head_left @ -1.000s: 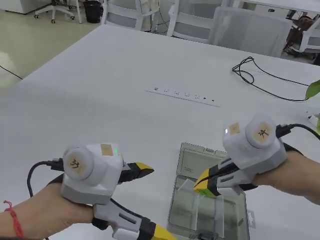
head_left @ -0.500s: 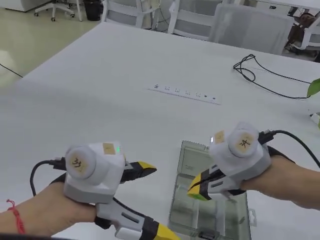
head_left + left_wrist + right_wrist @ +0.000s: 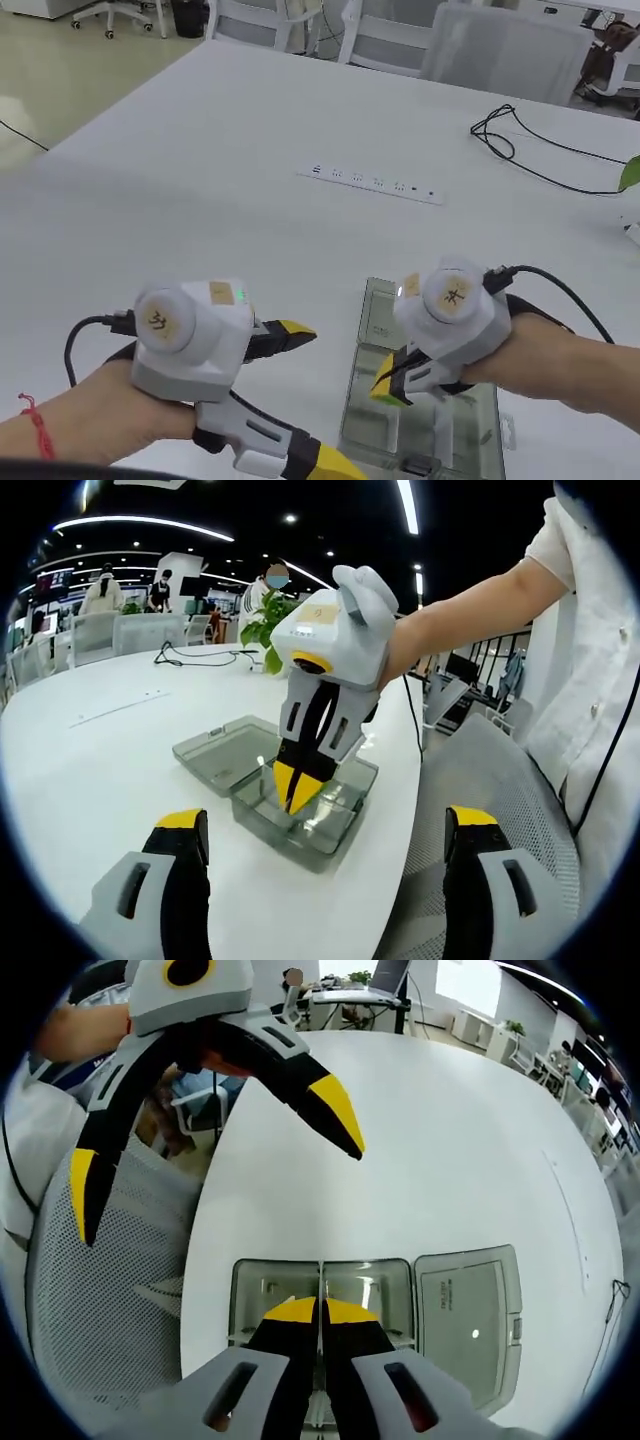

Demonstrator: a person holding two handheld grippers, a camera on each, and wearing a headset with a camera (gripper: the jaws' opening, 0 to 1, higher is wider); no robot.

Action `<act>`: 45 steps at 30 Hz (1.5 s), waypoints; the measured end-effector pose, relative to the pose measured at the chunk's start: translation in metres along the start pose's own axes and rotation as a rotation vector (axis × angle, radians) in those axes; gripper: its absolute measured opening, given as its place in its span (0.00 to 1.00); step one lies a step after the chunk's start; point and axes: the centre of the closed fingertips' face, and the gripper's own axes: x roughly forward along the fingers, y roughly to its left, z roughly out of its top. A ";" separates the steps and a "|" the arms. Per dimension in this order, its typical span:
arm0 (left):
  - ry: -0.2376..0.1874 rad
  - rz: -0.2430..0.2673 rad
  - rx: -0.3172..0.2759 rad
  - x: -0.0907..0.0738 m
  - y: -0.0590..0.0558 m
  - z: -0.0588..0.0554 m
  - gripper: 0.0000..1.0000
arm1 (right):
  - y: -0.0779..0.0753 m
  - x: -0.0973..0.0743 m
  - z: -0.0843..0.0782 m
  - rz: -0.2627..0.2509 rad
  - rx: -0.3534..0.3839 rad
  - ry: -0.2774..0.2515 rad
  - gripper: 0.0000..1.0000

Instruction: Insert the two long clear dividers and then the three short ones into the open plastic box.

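In the head view, the left gripper (image 3: 312,400) is held low at the left with its two yellow-tipped jaws spread wide. The right gripper (image 3: 385,388) is seen with its jaws pressed together, the tips pointed down into the open plastic box (image 3: 362,420). The box lies on the white table (image 3: 200,180) near its near edge, with the lid (image 3: 380,318) folded back flat on the far side. Clear dividers (image 3: 440,432) can be made out lying inside the box. A power strip (image 3: 375,185) and a black cable (image 3: 520,150) are seen farther off.

In the left gripper view, the left gripper (image 3: 325,820) is shown wide apart and empty. Beyond it, the right gripper (image 3: 295,790) is lowered tip-first into the box (image 3: 330,845), beside the lid (image 3: 215,752).

In the right gripper view, the right gripper (image 3: 320,1310) is closed over the middle of the box (image 3: 275,1285). A thin straight line is seen running from the tips across the tray. Whether a clear divider is pinched there cannot be told. The lid (image 3: 465,1310) lies to the right, and the left gripper (image 3: 215,1170) is held spread above.
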 end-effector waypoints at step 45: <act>0.022 0.025 0.018 -0.010 -0.002 0.001 1.00 | 0.009 -0.087 -0.022 -0.042 0.128 -0.158 0.33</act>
